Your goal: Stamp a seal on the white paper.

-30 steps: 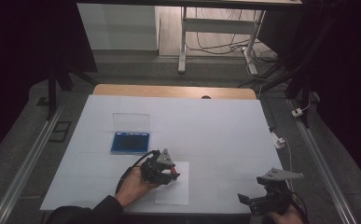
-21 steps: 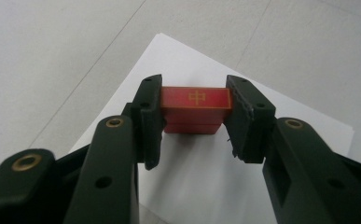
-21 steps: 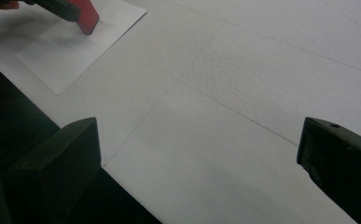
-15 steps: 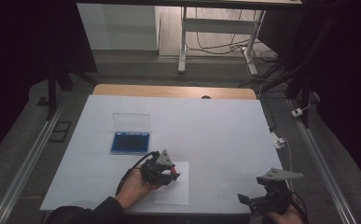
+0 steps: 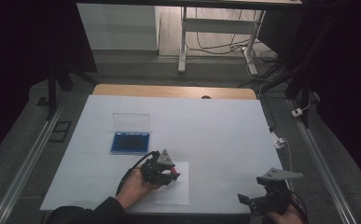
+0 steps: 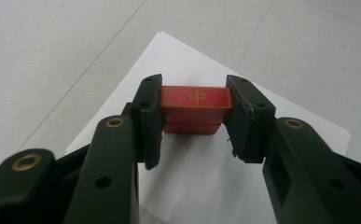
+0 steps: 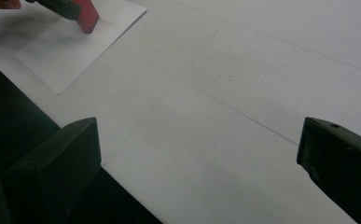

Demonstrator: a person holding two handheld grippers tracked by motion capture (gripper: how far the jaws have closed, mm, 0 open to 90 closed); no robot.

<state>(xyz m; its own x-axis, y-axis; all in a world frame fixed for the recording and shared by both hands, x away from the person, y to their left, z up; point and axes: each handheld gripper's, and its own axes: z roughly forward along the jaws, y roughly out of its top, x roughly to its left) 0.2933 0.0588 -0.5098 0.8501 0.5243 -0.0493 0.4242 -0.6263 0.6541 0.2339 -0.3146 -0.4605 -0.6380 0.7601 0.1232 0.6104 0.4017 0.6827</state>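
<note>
A blue case lies open on the worktop, its clear lid raised at the far side; a white plug sits at the worktop's right edge; cables trail on the floor beyond, round a white frame leg.

Red block, rectangular, stepped lower edge, gold cross-like mark on upper face, sitting clamped between two black jaws, pads pressing both short ends. Block resting low over white paper sheet, lower edge appearing to touch it. Sheet lying flat near table's front edge, one corner pointing away.
</note>
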